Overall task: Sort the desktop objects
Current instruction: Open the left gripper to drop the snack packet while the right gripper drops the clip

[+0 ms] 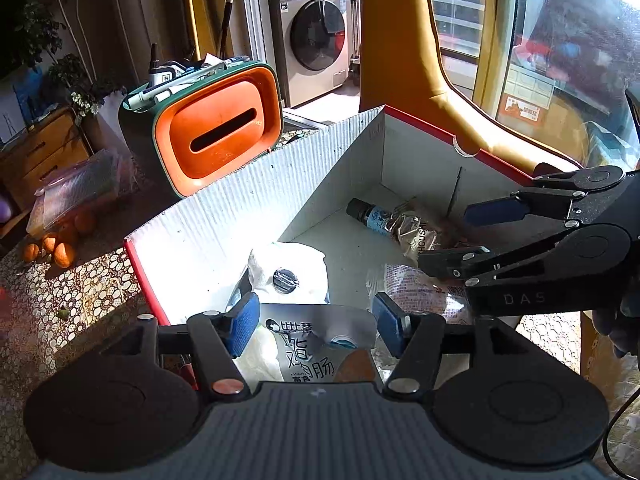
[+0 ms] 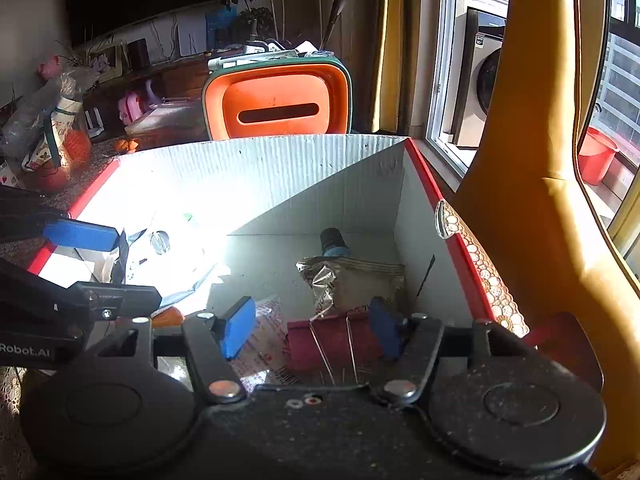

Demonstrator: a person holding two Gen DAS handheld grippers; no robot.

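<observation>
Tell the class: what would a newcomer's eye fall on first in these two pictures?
First, the big white cardboard box with red edges, sunlit, filling the middle of both views, with wrappers and a small dark-capped bottle on its floor. Behind it stands an orange-and-green container. Both the left gripper and right gripper hang open over the box.

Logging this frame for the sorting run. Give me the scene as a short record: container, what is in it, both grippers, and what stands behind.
container: open cardboard box, white inside, red outside
contents: dark-capped tube, crumpled foil packet, dark red item, white wrappers, silver snack pouch
left gripper: open, over the box, silver snack pouch between its fingers, contact unclear
right gripper: open, over the dark red item, not gripping
behind box: orange and green storage case with a brush standing in it
</observation>
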